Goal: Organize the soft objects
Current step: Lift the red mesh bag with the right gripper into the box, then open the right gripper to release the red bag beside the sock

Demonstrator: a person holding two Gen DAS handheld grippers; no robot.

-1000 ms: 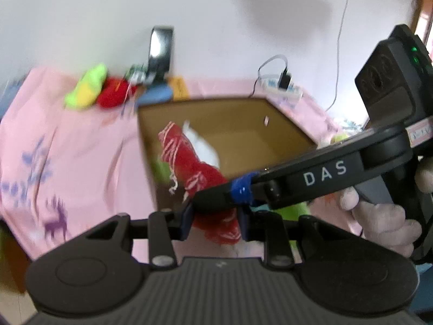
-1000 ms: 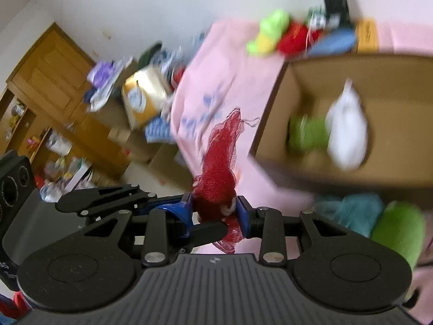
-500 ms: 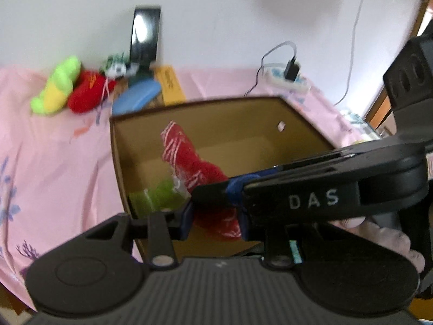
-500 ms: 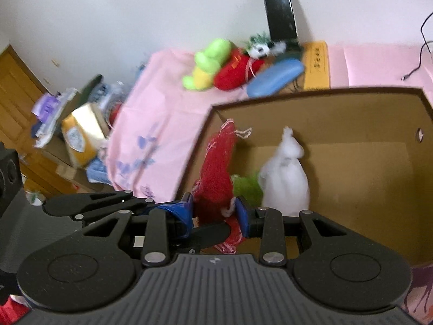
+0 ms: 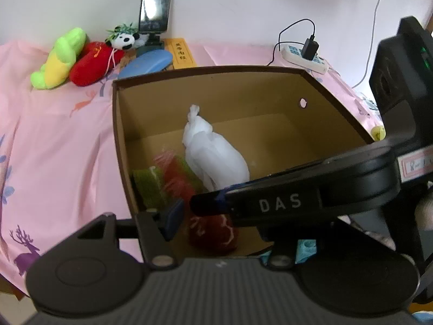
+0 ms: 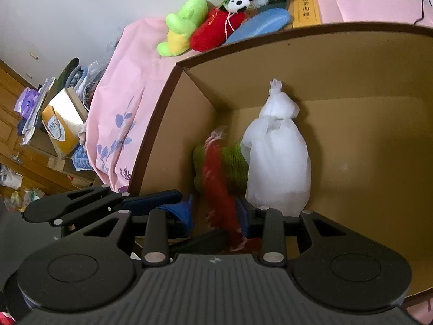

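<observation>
pink bedsheet [image 5: 59,146] is lying under the cardboard box [image 5: 216,94]; left gripper [image 5: 216,216], tilted down, is opening above the red mesh pouch [image 5: 213,233], while the right gripper [image 6: 216,211], lettered "das", is pinching it.

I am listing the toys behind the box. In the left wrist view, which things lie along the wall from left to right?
green and yellow plush → red plush → panda toy → blue case → power strip

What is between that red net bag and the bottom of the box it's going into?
Nothing visible blocks it. The red net bag is already inside the open-topped cardboard box, low in its near corner. A green bundle and a white bag lie just behind it, crowding that corner but not under it as far as can be seen.
</observation>
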